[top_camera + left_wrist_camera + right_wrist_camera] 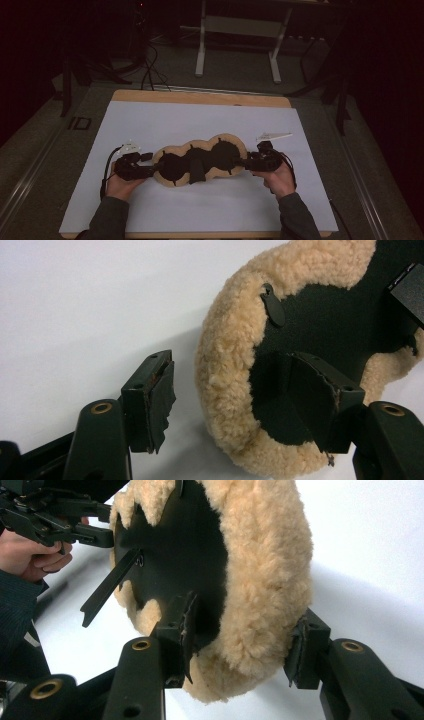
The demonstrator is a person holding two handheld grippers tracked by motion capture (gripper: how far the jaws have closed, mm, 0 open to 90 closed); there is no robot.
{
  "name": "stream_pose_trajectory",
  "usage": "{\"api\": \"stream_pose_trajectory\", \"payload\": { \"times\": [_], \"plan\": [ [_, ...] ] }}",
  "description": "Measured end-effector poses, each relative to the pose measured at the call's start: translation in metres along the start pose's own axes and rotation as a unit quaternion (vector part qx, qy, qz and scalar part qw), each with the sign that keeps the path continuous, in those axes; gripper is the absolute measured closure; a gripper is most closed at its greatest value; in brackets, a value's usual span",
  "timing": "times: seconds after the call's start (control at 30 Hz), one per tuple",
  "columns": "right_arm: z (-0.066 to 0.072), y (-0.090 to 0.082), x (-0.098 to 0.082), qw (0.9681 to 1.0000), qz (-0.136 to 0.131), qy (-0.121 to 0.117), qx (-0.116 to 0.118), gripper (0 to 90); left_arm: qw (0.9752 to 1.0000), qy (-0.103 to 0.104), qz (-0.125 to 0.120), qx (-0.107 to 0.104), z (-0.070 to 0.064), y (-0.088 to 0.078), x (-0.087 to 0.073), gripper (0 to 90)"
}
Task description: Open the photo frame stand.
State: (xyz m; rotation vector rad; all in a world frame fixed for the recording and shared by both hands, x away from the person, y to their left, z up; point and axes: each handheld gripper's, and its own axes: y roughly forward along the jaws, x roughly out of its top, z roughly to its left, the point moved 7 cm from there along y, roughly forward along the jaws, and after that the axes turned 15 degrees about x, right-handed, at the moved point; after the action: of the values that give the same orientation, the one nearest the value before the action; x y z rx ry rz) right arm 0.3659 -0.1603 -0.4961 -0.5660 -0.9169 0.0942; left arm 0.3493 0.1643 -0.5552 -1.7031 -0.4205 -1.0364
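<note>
A long tan fleece pad (227, 138) with a black inner face and three lobes lies across the middle of the white sheet. My left gripper (150, 170) is at its left end. In the left gripper view the jaws (240, 390) stand open around the fleece rim (225, 365), and the left pad is clear of the wool. My right gripper (245, 162) is at the pad's right end. In the right gripper view it (245, 635) is shut on the fleece rim (265, 555), one pad on the black face and one on the wool. A black strap (107, 592) hangs from the pad.
A white sheet (200, 210) covers the wooden table top. A small white tool (272, 136) lies behind my right gripper. Beyond the table's far edge stand a metal frame (240, 30) and cables on a dark floor.
</note>
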Motion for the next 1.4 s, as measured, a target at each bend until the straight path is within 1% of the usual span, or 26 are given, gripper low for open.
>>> {"api": "stream_pose_trajectory", "payload": {
  "times": [0.1, 0.13, 0.2, 0.27, 0.43, 0.6, 0.7, 0.8, 0.9, 1.0, 1.1, 1.17, 1.4],
  "plan": [
    [0.0, 0.0, -0.001, 1.0, 0.001, -0.004, 0.0, 53.0, 1.0, 0.002, 0.003, -0.003, -0.002, 0.001, -0.001, 35.8],
    [0.0, 0.0, -0.001, 1.0, 0.003, -0.006, 0.0, 53.0, 0.9999, 0.002, 0.005, -0.01, -0.003, 0.002, -0.001, 35.8],
    [0.001, -0.001, -0.002, 0.9999, 0.003, -0.014, 0.002, 53.0, 0.9999, 0.0, 0.007, -0.011, -0.003, 0.003, -0.001, 35.6],
    [0.001, -0.001, -0.002, 0.9999, 0.003, -0.016, 0.003, 53.1, 0.9997, -0.003, 0.01, -0.021, -0.004, 0.004, -0.002, 35.5],
    [0.001, -0.002, -0.004, 0.9995, 0.006, -0.03, 0.003, 53.2, 0.9991, 0.004, 0.017, -0.038, -0.009, 0.006, -0.003, 35.4],
    [0.001, -0.002, -0.006, 0.9991, 0.008, -0.042, 0.005, 53.2, 0.9986, -0.002, 0.021, -0.049, -0.01, 0.007, -0.004, 34.2],
    [0.001, -0.003, -0.007, 0.9987, 0.009, -0.05, 0.005, 53.3, 0.9981, 0.001, 0.028, -0.055, -0.012, 0.008, -0.005, 33.7],
    [0.001, -0.003, -0.008, 0.9985, 0.008, -0.054, 0.006, 53.2, 0.9973, -0.002, 0.036, -0.064, -0.012, 0.007, -0.007, 34.8],
    [-0.001, -0.003, -0.011, 0.9983, 0.007, -0.058, 0.003, 53.0, 0.9964, -0.015, 0.038, -0.074, -0.011, 0.004, -0.007, 38.6],
    [-0.003, -0.003, -0.014, 0.9982, 0.008, -0.059, 0.0, 52.8, 0.9965, -0.012, 0.037, -0.074, -0.011, 0.002, -0.007, 42.1],
    [-0.005, -0.002, -0.016, 0.9982, 0.012, -0.059, -0.005, 52.0, 0.9973, 0.0, 0.032, -0.066, -0.013, -0.002, -0.006, 45.3],
    [-0.007, -0.002, -0.018, 0.9979, 0.015, -0.062, -0.012, 51.3, 0.9976, 0.003, 0.031, -0.063, -0.013, -0.004, -0.006, 47.2],
    [-0.014, 0.0, -0.024, 0.999, 0.014, -0.041, -0.014, 49.0, 0.998, 0.014, 0.021, -0.059, -0.014, -0.009, -0.004, 52.7]
  ]
}}
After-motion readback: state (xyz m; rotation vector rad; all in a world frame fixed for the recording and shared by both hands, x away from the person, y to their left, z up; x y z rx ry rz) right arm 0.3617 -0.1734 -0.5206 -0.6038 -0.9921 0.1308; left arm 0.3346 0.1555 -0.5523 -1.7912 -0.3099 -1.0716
